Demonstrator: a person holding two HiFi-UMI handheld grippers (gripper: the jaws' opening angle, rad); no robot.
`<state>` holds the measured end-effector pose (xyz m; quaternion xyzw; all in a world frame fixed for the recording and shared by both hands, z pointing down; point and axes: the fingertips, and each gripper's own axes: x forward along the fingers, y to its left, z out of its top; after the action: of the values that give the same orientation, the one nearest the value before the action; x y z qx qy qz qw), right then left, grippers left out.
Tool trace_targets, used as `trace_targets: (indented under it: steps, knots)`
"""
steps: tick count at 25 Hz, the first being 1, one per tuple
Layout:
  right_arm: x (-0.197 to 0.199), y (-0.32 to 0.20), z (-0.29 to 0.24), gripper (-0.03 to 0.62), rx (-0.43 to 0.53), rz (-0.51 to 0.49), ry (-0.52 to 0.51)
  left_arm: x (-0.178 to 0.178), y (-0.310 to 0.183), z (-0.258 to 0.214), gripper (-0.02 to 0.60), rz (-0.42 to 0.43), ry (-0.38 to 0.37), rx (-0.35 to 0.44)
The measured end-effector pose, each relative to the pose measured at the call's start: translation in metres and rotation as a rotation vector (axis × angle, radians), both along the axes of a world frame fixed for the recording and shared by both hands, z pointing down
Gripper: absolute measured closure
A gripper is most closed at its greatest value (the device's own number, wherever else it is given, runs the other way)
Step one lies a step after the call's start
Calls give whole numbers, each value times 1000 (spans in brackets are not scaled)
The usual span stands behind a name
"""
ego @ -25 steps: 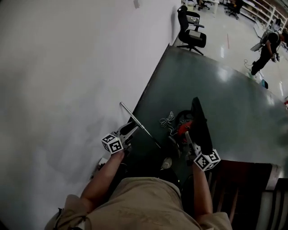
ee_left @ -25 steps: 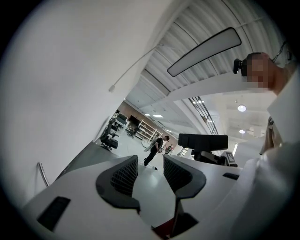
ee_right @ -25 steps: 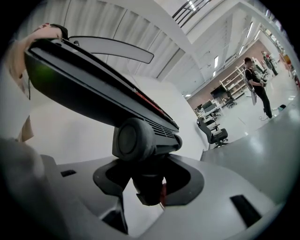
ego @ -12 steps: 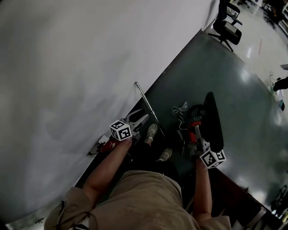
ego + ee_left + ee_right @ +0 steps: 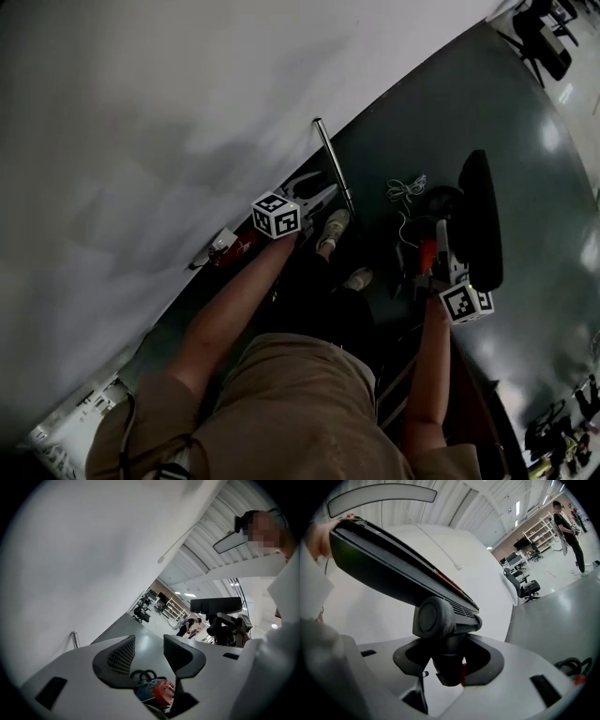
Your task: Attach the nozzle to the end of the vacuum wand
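Observation:
A thin metal vacuum wand (image 5: 335, 169) stands along the foot of the white wall; it also shows at the left edge of the left gripper view as the wand (image 5: 74, 640). My left gripper (image 5: 322, 193) hangs just beside the wand's lower part and is open, with only floor showing between the jaws of the left gripper (image 5: 149, 643). My right gripper (image 5: 441, 251) is shut on the neck of the long black floor nozzle (image 5: 480, 227). In the right gripper view the nozzle (image 5: 403, 571) rises from the jaws of the right gripper (image 5: 449, 659). A gap of floor separates nozzle and wand.
The red vacuum body (image 5: 427, 253) with a coiled cord (image 5: 405, 192) lies on the dark floor (image 5: 525, 141) between the grippers. My shoes (image 5: 334, 225) stand near the wand. A small red object (image 5: 231, 248) lies by the white wall (image 5: 141, 141). Office chairs (image 5: 548, 42) stand far off.
Both grippers have swept across and downward, the right one carrying the nozzle. The head view has swung so the wall fills more of it. Neither gripper's jaws have changed.

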<state>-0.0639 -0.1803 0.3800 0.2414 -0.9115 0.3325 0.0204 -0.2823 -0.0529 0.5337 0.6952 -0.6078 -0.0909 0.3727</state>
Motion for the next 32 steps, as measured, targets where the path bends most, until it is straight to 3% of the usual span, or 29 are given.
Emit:
trace_targets:
  steps: [6, 12, 17, 21, 24, 32]
  knots:
    - [-60, -45, 73, 402, 19, -36, 18, -64, -33, 110, 399, 11, 2, -130]
    - [-101, -48, 186, 402, -65, -38, 37, -107, -33, 256, 357, -28, 71, -317]
    - [-114, -43, 223, 402, -87, -56, 55, -113, -44, 302, 316, 8, 66, -397]
    - [-113, -39, 253, 402, -122, -46, 77, -119, -46, 342, 268, -32, 59, -460]
    - [-109, -47, 261, 402, -126, -25, 87, -125, -55, 360, 236, -58, 16, -469]
    - [-89, -77, 281, 402, -135, 76, 87, -103, -88, 410, 230, -37, 12, -474]
